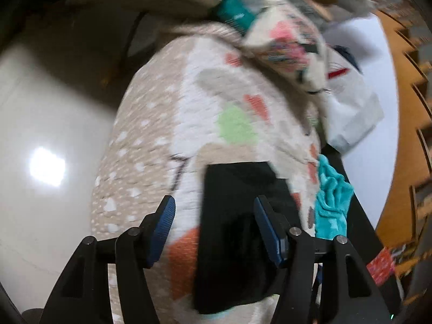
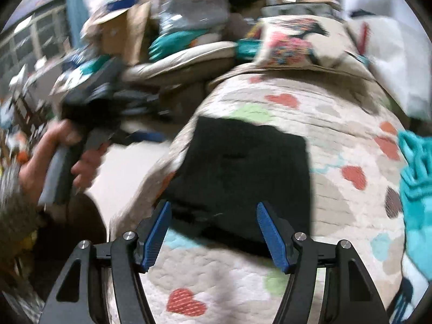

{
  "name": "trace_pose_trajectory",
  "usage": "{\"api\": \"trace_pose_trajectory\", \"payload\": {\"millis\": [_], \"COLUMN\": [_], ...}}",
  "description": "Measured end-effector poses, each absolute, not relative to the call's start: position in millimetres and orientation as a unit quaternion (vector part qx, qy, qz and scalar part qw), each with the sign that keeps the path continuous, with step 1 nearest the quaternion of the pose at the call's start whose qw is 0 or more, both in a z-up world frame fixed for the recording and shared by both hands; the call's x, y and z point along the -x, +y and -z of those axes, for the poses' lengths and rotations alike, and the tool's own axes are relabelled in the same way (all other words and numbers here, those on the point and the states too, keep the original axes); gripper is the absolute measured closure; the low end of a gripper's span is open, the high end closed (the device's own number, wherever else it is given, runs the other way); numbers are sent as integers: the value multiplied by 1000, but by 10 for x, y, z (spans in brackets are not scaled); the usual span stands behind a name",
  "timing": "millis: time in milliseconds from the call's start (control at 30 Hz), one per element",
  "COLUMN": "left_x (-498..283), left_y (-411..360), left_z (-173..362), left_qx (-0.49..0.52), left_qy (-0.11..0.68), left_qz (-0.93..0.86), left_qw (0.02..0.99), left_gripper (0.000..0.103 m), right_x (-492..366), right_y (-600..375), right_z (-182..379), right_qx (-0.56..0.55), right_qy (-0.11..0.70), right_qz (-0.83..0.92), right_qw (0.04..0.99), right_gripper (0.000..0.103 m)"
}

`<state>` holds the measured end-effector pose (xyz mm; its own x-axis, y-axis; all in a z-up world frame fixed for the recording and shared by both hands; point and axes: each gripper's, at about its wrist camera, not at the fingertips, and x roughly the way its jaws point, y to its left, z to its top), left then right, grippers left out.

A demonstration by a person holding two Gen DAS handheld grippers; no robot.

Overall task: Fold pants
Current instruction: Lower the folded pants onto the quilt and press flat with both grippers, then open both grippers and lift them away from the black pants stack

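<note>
The black pants (image 1: 232, 232) lie folded in a compact rectangle on a white quilt with coloured hearts (image 1: 229, 124). My left gripper (image 1: 214, 216) is open and empty, its blue pads either side of the pants' left part, above it. In the right wrist view the pants (image 2: 243, 167) lie flat ahead of my right gripper (image 2: 213, 216), which is open and empty just over their near edge. The left gripper body (image 2: 108, 94), held by a hand (image 2: 54, 156), shows off the quilt's left side. Both views are motion-blurred.
A patterned pillow (image 2: 291, 43) lies at the quilt's far end. A teal cloth (image 1: 332, 197) sits at the right edge, also in the right wrist view (image 2: 418, 183). White floor (image 1: 40, 135) lies left of the bed. Cluttered boxes (image 2: 129, 27) stand behind.
</note>
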<state>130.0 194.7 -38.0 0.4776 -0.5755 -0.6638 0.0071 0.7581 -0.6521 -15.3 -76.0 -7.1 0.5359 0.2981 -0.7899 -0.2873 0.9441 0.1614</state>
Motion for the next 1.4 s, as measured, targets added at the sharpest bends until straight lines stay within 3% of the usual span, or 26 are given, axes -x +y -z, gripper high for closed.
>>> {"api": "trace_pose_trajectory", "payload": {"millis": [200,433,567,1267,1400], "left_x": [-1170,-1439,-1487,-1005,-660], "left_y": [1233,982,1271,1725,1622], "left_z": [-51,517,800,512,179], "left_qx": [206,140,218,279,222], "left_qy": [437,497,505,493,457], "left_qz": [222,132,137,99,77], "left_qw": [847,846,824,818,858], "left_gripper": [44,40,27,27,27], "right_x": [-41,-62,-93,202,313], "right_y": [-1127,-1335,-1463,-1531,-1478], "right_z": [178,480,670,372,323], "right_qx": [-77,-138,-186,-175,-168], "right_qy": [456,485,504,468,468], "right_qz": [-104,-96,-96,-80,-83], "right_qw": [880,858,838,863,864], "right_gripper": [32,32,30,27,27]}}
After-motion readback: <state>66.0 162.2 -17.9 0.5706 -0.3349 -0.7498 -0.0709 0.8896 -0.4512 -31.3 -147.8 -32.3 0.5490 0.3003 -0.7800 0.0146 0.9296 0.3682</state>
